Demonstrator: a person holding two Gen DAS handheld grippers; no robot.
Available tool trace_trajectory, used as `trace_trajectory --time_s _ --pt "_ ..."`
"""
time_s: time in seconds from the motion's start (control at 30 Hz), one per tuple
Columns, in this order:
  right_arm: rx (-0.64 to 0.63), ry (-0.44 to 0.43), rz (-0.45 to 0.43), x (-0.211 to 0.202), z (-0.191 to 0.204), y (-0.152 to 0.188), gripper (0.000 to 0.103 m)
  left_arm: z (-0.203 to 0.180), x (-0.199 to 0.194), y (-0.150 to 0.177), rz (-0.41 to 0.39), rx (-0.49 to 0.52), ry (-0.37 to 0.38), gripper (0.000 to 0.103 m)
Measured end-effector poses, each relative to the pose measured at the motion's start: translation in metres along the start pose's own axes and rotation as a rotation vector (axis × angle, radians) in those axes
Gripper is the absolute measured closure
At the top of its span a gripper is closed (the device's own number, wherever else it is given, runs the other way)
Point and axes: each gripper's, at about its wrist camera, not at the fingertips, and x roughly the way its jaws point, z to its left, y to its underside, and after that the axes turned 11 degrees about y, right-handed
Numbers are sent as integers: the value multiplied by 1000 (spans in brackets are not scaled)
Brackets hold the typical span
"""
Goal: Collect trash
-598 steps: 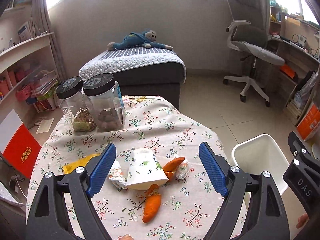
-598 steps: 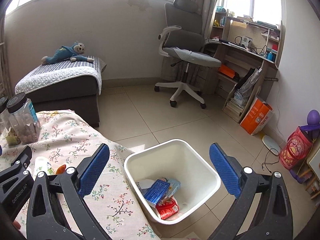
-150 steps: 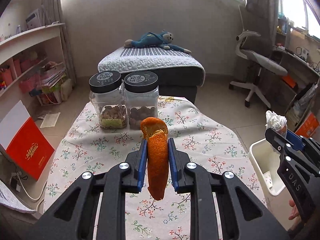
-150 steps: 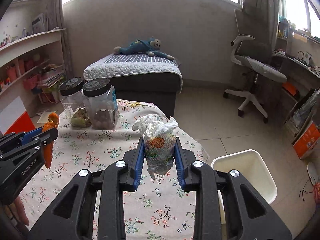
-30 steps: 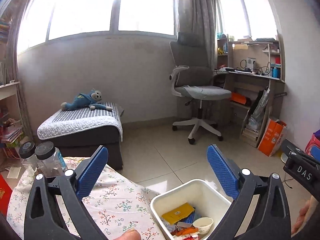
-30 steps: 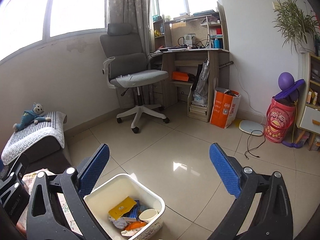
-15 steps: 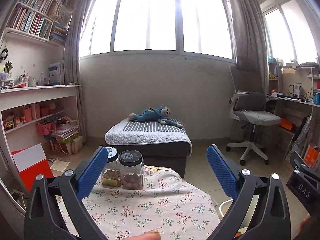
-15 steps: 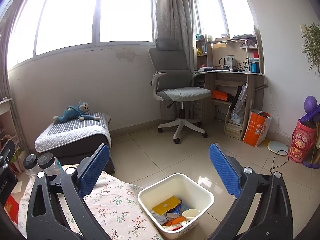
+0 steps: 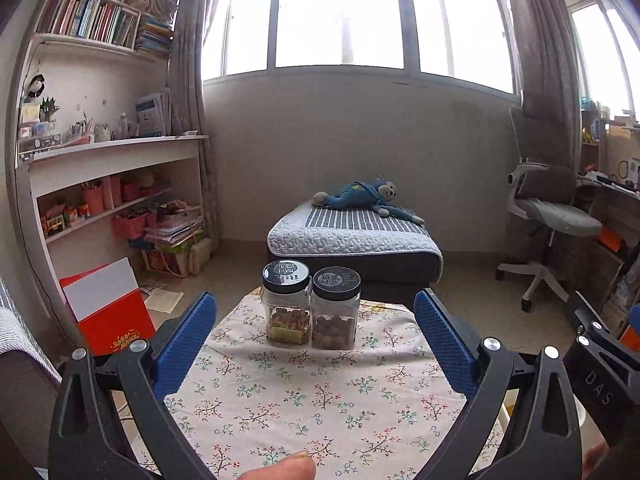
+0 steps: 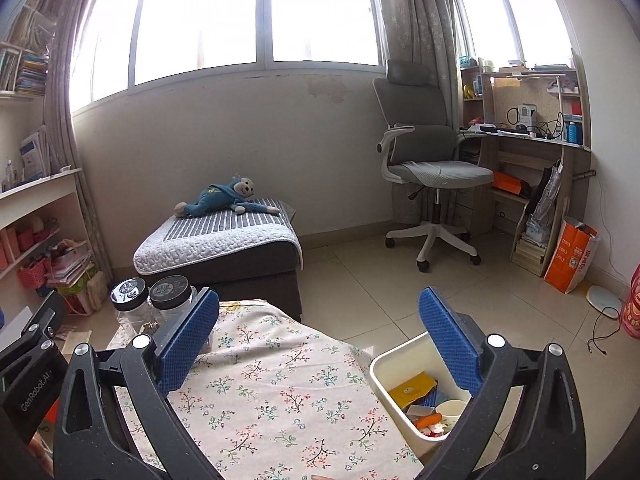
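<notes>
Both grippers, left (image 9: 314,336) and right (image 10: 320,338), hover with jaws spread wide and empty over the flowered table (image 9: 320,396), whose only load is two jars (image 9: 311,304) at its far edge, while the trash (image 10: 424,404), a yellow packet, cup and orange peel, lies in the white bin (image 10: 386,366) just off the table's right edge.

A white rectangular plastic trash bin (image 10: 385,364) is seen on the tiled floor just beside the counter's right edge. Inside it are piled a yellow flat packet (image 10: 412,389), a white paper cup (image 10: 452,407), an orange peel strip (image 10: 427,420) and blue wrappers.
</notes>
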Motion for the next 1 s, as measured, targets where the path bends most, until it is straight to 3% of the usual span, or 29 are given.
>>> trace_trajectory --time_s 1.0 --pt "-6 24 -45 -6 -11 -1 7 -17 -5 -6 -12 -51 51 7"
